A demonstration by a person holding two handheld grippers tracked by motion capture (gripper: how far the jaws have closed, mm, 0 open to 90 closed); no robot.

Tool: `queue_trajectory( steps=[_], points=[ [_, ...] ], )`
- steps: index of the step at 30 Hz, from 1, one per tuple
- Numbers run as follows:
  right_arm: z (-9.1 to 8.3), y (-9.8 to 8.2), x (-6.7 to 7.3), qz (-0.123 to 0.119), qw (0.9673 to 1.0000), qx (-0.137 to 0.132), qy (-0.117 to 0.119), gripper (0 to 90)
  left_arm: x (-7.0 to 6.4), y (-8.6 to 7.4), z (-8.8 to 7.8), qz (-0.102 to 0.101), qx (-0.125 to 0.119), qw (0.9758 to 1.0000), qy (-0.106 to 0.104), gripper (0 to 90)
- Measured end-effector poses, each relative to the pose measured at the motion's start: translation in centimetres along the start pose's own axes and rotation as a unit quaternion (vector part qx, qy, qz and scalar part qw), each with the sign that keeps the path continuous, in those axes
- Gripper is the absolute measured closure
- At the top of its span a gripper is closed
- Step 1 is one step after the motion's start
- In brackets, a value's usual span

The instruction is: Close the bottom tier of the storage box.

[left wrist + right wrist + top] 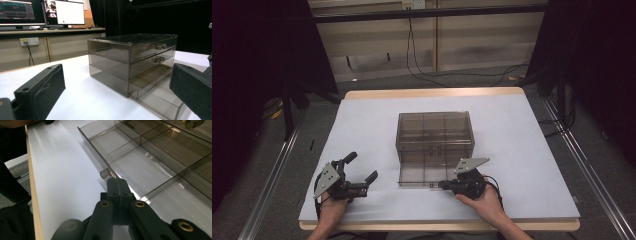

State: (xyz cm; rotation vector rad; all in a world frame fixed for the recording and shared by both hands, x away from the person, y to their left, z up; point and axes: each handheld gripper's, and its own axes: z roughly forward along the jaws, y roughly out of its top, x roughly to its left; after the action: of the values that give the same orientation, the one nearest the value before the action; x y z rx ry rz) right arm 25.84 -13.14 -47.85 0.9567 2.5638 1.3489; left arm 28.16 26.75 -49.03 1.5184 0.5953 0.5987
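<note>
A smoky clear drawer cabinet (pixel 434 131) stands in the middle of the white table (pixel 522 150). Its bottom drawer (pixel 424 175) is pulled out toward me and looks empty, with dividers inside (pixel 150 147). My right gripper (pixel 443 185) lies level at the drawer's front, shut on the small clear handle (pixel 105 173) there. The two upper drawers (pixel 152 50) are pushed in. My left gripper (pixel 362 166) rests near the table's front left, apart from the cabinet, open with nothing between its fingers (pixel 42 87).
The table's wooden front edge (pixel 33 195) runs close behind the right hand. A bench with monitors (pixel 67 12) and a wall socket stands beyond the table. Cables (pixel 422 70) lie on the floor at the back, and metal rails (pixel 272 180) flank the table.
</note>
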Motion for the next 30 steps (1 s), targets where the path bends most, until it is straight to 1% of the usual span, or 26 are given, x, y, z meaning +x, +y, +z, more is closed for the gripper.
queue_trajectory(
  steps=[14,30],
  points=[
    [0.17,0.12,-0.18,0.010,0.9999,0.000,0.000,90.0,0.00,0.00,0.00,0.000,0.000,1.0000,0.000,0.0],
    [-0.06,0.01,-0.44,0.013,0.9998,0.001,-0.012,90.0,0.00,0.00,-0.01,0.000,0.000,1.0000,0.000,0.0]
  ],
)
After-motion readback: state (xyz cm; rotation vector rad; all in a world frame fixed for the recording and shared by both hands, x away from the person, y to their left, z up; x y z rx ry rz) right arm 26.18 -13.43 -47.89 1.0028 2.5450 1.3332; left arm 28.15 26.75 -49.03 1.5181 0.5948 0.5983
